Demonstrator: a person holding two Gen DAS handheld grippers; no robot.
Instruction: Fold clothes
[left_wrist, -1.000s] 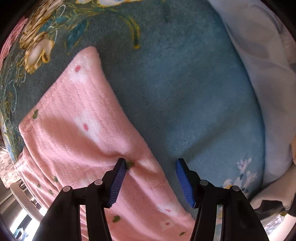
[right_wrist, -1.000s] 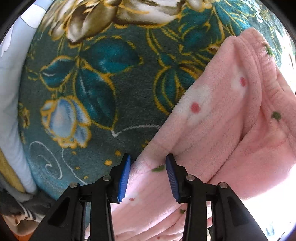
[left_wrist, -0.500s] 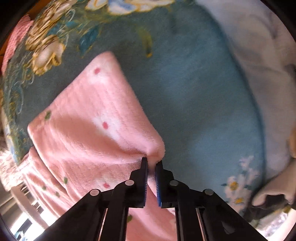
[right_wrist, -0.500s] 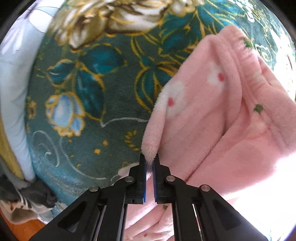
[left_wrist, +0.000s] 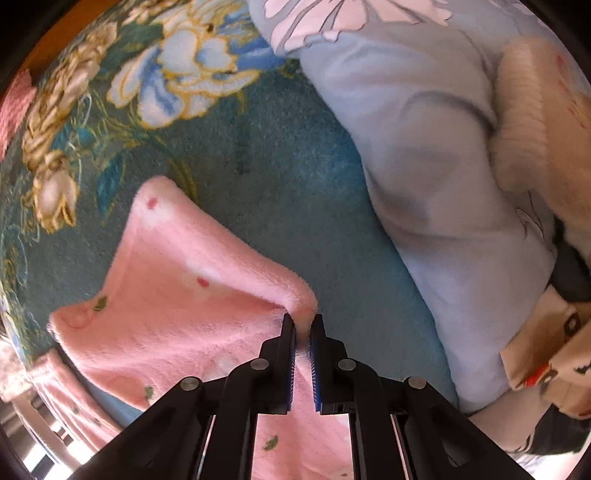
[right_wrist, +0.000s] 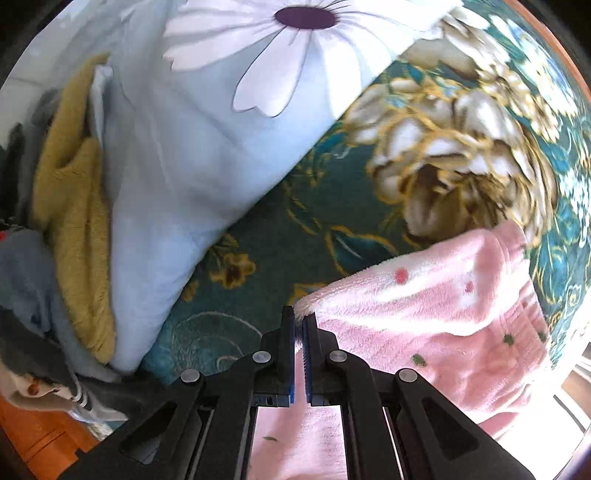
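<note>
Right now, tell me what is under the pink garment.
The pink garment lies on the teal flowered blanket, which shows all around it. Anything beneath its middle is covered. Both grippers pinch its edge.

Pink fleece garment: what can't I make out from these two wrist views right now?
- Pink fleece garment: its near part runs under the left tongs and off the bottom edge of the left view.
- Right view: the garment's far right side is washed out by glare; the right tongs cover the pinched corner.
- Garment type: not discernible in either view.
</note>
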